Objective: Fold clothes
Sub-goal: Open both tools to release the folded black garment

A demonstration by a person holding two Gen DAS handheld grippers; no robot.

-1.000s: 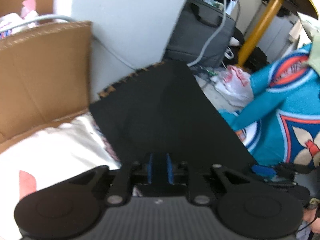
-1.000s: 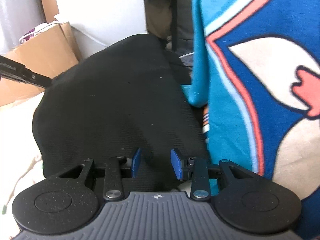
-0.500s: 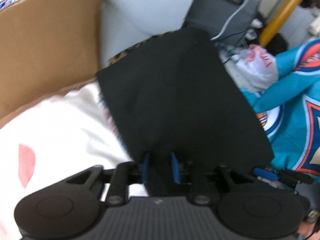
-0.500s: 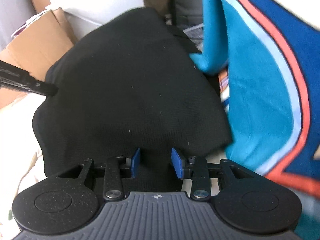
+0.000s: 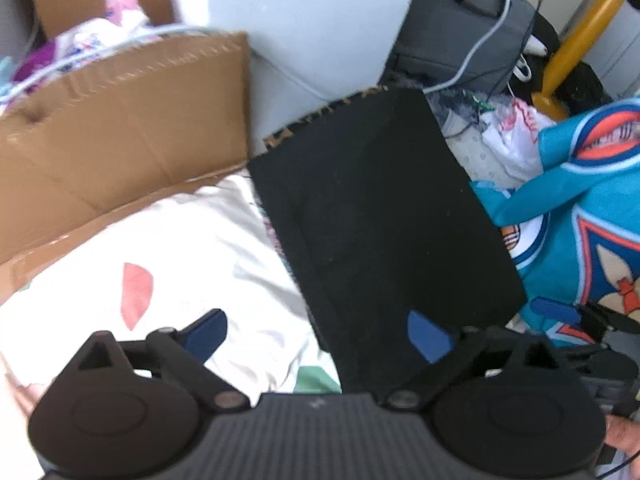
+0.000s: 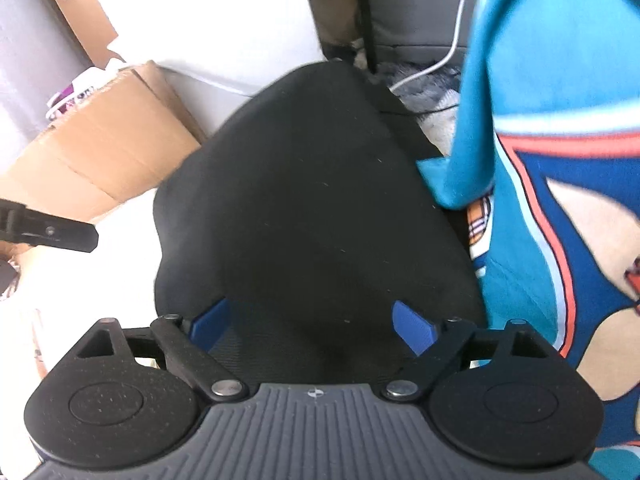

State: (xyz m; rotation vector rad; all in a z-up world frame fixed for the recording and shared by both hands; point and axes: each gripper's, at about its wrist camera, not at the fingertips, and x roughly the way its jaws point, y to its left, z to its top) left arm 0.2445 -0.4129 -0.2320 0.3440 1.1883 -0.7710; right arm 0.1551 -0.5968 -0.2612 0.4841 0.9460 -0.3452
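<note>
A folded black garment [image 5: 376, 216] lies flat on a white printed sheet [image 5: 160, 272], its near edge in front of my left gripper [image 5: 318, 330]. That gripper is open, blue pads spread wide, nothing between them. In the right wrist view the same black garment [image 6: 312, 216] fills the middle, and my right gripper [image 6: 312, 320] stands open over its near edge, holding nothing. A teal garment with orange, blue and cream print [image 6: 560, 184] hangs at the right, also seen as the teal garment [image 5: 580, 216] in the left wrist view.
A cardboard box [image 5: 120, 128] stands at the left against a white wall [image 5: 312, 20]. Behind the black garment sit a grey bag [image 5: 460, 32], a white cable [image 5: 488, 40], a yellow post [image 5: 576, 32] and a plastic bag [image 5: 512, 136].
Both grippers have opened and let go of the black garment, which now lies flat. The left gripper has drawn back and tilted up slightly.
</note>
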